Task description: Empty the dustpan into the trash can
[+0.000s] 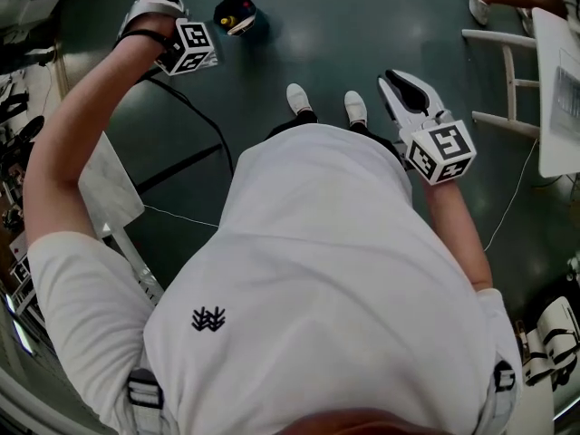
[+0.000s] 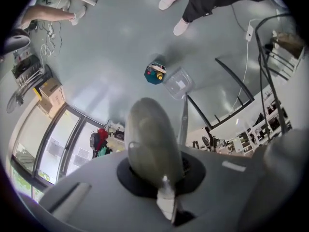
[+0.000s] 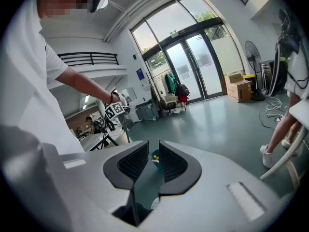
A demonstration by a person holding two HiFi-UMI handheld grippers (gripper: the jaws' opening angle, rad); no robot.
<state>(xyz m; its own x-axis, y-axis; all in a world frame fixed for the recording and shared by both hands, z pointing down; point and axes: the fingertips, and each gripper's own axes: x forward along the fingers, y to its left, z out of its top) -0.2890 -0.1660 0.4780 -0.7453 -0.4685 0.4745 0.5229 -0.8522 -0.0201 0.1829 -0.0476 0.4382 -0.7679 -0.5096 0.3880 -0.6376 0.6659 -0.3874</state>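
Dark green floor (image 1: 362, 43) fills the head view, and my white shirt (image 1: 317, 270) covers its lower half. Glass doors (image 3: 193, 66) close the far wall in the right gripper view, with a fan (image 3: 252, 52) and cardboard boxes (image 3: 240, 88) just beside them. On my right stand a white table (image 1: 555, 89) and, touching its edge, a white chair (image 1: 509, 62).

Left gripper (image 2: 157, 170): raised high at my upper left and looking down at the floor. Its jaws are pressed onto the grey grip (image 2: 149, 139) of the dustpan's handle. From there a thin rod (image 2: 184, 122) runs away from me to the clear dustpan (image 2: 178, 83), which hangs tilted low over the floor.

Right gripper (image 3: 153, 151): held low at my right side. Its jaws are parted by a narrow gap and nothing is between them.

Can (image 2: 154, 74): small, dark teal and upright on the floor, ahead of my shoes (image 1: 299, 98). The dustpan's corner is just beside its rim; I cannot tell whether they touch. Yellow and red bits show inside it.

Cables (image 1: 195, 116): black, trailing over the floor on my left.
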